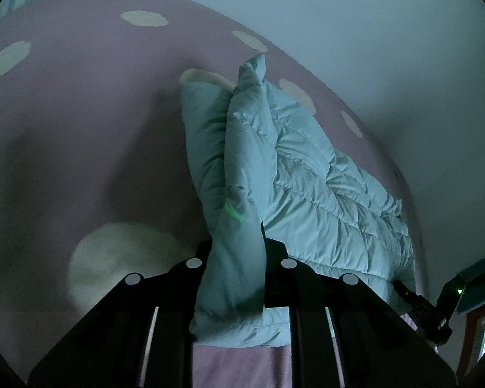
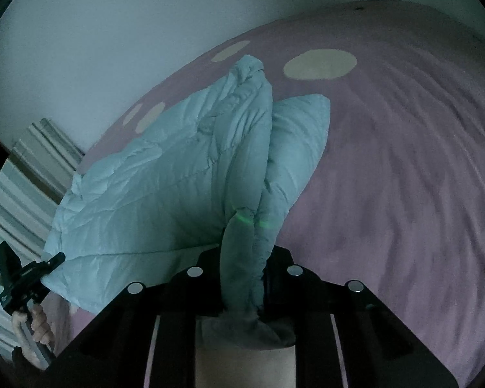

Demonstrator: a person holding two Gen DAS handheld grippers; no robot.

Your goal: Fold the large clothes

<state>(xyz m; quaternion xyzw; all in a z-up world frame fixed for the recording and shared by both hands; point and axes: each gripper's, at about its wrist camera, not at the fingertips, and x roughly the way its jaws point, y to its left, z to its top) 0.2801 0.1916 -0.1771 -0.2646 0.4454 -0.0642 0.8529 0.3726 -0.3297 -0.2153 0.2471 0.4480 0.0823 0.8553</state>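
Left tongs (image 1: 237, 255) pinching quilted jacket (image 1: 307, 177), right tongs (image 2: 245, 268) likewise

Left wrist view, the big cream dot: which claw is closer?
Left. The left claw grips the jacket right beside the dot; the right claw holds its far side.

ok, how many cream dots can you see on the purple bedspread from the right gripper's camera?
4. One large oval dot sits beyond the jacket, one lies near the bed's far edge, and two lie beside the jacket's left side. The jacket may hide more.
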